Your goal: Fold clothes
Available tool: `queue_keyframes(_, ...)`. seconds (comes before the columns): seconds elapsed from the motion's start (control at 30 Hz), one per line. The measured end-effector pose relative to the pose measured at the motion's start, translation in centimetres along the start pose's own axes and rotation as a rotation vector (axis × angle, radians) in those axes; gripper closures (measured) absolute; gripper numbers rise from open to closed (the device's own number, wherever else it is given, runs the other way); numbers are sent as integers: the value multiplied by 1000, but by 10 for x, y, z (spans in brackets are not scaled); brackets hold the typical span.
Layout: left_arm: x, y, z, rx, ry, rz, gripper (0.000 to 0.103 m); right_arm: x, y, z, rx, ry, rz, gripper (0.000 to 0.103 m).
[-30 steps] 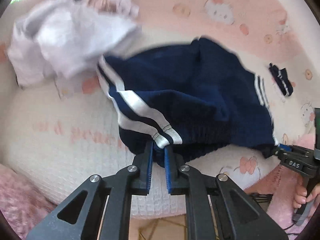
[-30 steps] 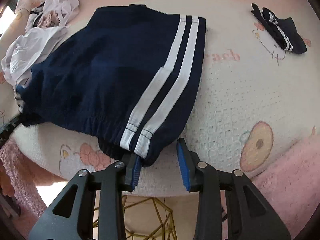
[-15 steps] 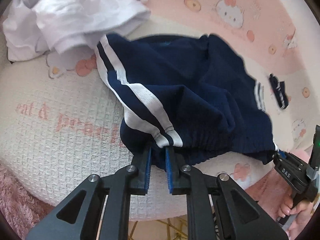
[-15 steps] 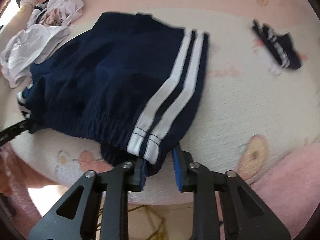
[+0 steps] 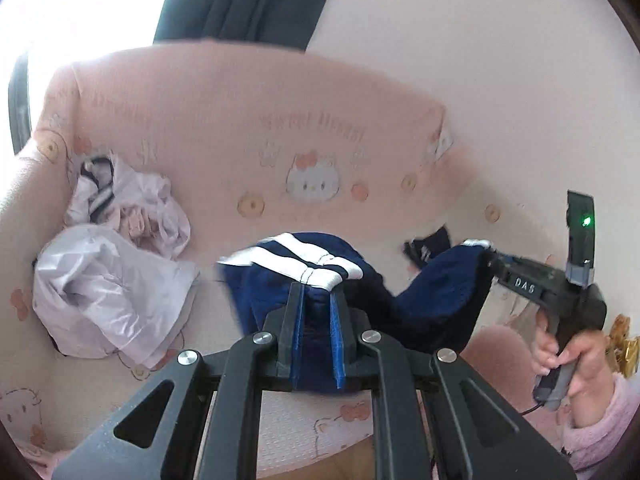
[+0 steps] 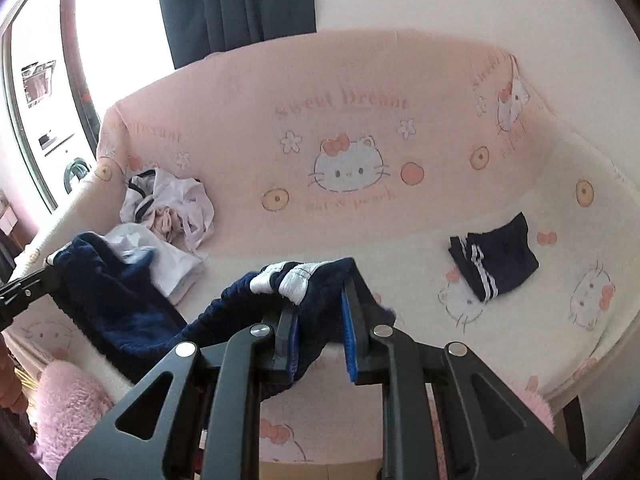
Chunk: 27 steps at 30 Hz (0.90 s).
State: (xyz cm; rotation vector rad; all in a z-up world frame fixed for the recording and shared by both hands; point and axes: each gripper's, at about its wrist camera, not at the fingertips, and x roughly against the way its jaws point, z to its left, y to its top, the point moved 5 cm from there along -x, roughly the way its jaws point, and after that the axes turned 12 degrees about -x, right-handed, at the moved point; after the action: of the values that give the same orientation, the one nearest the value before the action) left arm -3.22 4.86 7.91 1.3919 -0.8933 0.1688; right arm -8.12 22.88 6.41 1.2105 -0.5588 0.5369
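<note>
Navy shorts with white side stripes (image 5: pixel 432 300) hang in the air between my two grippers, above the pink sofa seat. My left gripper (image 5: pixel 316 300) is shut on one striped corner of the waistband. My right gripper (image 6: pixel 322 300) is shut on the other striped corner (image 6: pixel 292 280). In the left wrist view the right gripper (image 5: pixel 500 266) shows at the right, gripping the shorts. In the right wrist view the left gripper (image 6: pixel 44 272) shows at the left edge. The shorts sag in the middle (image 6: pixel 132 312).
A pile of white and pale clothes (image 5: pixel 108 272) lies at the left of the sofa (image 6: pixel 360 92). A folded navy garment with white stripes (image 6: pixel 494 258) lies on the seat at the right. A fluffy pink blanket (image 6: pixel 68 404) hangs at the front edge.
Both grippers have lifted the shorts off the seat and tilted up toward the sofa back. The right gripper has closed on its striped corner.
</note>
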Motion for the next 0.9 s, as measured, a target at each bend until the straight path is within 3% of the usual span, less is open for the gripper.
queue_keyframes(0.07,-34,-12,15,27,4,95,91,-29,-8,-8,7,-42,58,86)
queue_keyframes(0.13,-57,-3,24,28,18,136,92,-57,-7,-14,-20,-59,126,87)
queue_keyframes(0.2,-38,34,20,-17,24,28,92,-55,10,-10,-36,-51,107,87)
queue_keyframes(0.37,29,125,8,-119,79,-234,92,28,92,19,-21,-21,-210,87)
queue_keyframes(0.43,43,133,8,-131,101,-278,92,64,107,27,-40,2,-317,87)
queue_keyframes(0.5,42,121,8,-137,125,-259,92,86,106,31,-32,-3,-399,86)
queue_keyframes(0.57,17,84,14,-112,124,-149,92,82,88,35,33,-57,-408,84)
queue_keyframes(0.67,-47,6,26,-7,75,75,92,21,25,32,153,-142,-263,85)
queue_keyframes(0.73,-92,-47,33,51,52,217,92,-33,-26,16,114,-159,-69,86)
queue_keyframes(0.8,-136,-104,34,45,87,376,92,-85,-77,-2,38,-156,138,86)
queue_keyframes(0.83,-150,-127,34,57,84,429,92,-110,-103,-11,0,-155,242,86)
queue_keyframes(0.9,-160,-150,33,90,71,460,92,-144,-139,-23,-52,-159,411,86)
